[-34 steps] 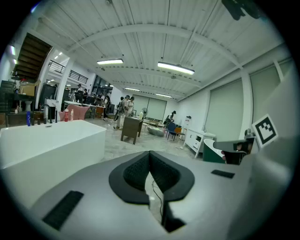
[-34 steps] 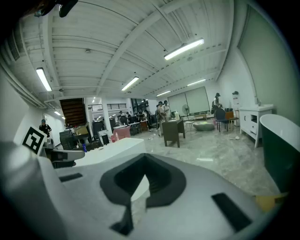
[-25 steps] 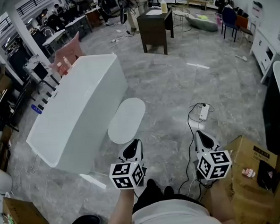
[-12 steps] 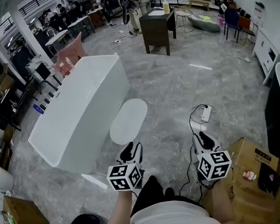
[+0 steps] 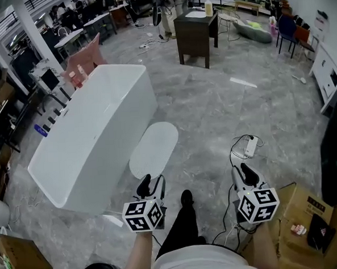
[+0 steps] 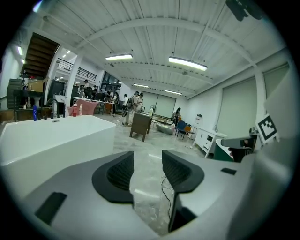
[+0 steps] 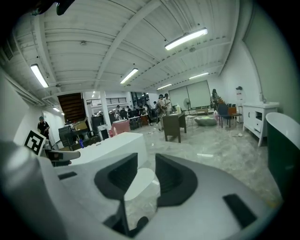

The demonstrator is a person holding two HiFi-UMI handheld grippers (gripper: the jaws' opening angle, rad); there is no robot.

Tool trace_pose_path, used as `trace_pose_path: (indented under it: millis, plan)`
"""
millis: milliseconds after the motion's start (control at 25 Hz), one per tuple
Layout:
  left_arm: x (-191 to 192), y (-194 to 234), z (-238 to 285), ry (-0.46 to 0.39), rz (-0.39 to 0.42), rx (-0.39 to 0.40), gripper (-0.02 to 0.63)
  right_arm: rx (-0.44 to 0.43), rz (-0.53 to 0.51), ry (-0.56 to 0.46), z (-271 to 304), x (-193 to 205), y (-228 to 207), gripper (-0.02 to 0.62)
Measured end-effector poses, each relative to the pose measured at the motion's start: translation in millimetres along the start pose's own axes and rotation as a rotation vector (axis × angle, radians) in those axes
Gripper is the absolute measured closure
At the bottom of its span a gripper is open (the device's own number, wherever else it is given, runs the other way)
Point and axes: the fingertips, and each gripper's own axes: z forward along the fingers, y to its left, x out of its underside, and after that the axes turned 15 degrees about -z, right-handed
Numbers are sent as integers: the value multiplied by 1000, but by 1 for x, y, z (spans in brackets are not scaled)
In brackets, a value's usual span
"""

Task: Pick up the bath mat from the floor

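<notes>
While you stand over the grey stone floor (image 5: 258, 108), the long white bathtub (image 5: 94, 135) lies to your left. The bath mat (image 5: 154, 149), a pale oval, rests flat on the floor just beside the tub's right wall, a little farther out than both tools. It looks thin, soft and light, so expect it to sag and fold once lifted. On this polished floor it will probably slide if you push at it. Take it by the near rounded edge, one jaw slipped under the rim, the two grips set apart along that edge. Your left hand-held gripper (image 5: 150, 185) has just been opening its jaws; they stand about half apart with only floor between them. Your right hand-held gripper (image 5: 242, 172) has just been opening too, to a narrower gap, and holds nothing.
</notes>
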Motion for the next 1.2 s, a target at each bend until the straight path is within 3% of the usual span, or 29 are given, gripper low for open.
trace_pose_path:
  millis: [280, 560, 880, 1200]
  plan:
    - [-67, 52, 107, -17, -39, -41, 411, -8, -7, -8, 123, -65, -27, 491]
    - [-126, 105, 186, -10, -70, -85, 407, -65, 8, -14, 240, -124, -21, 491]
    - [-152, 149, 218, -49, -137, -165, 407, -166, -20, 9, 322, -150, -10, 491]
    - [-169, 189, 226, -149, -217, -344, 407, -357, -77, -17, 417, -186, 10, 491]
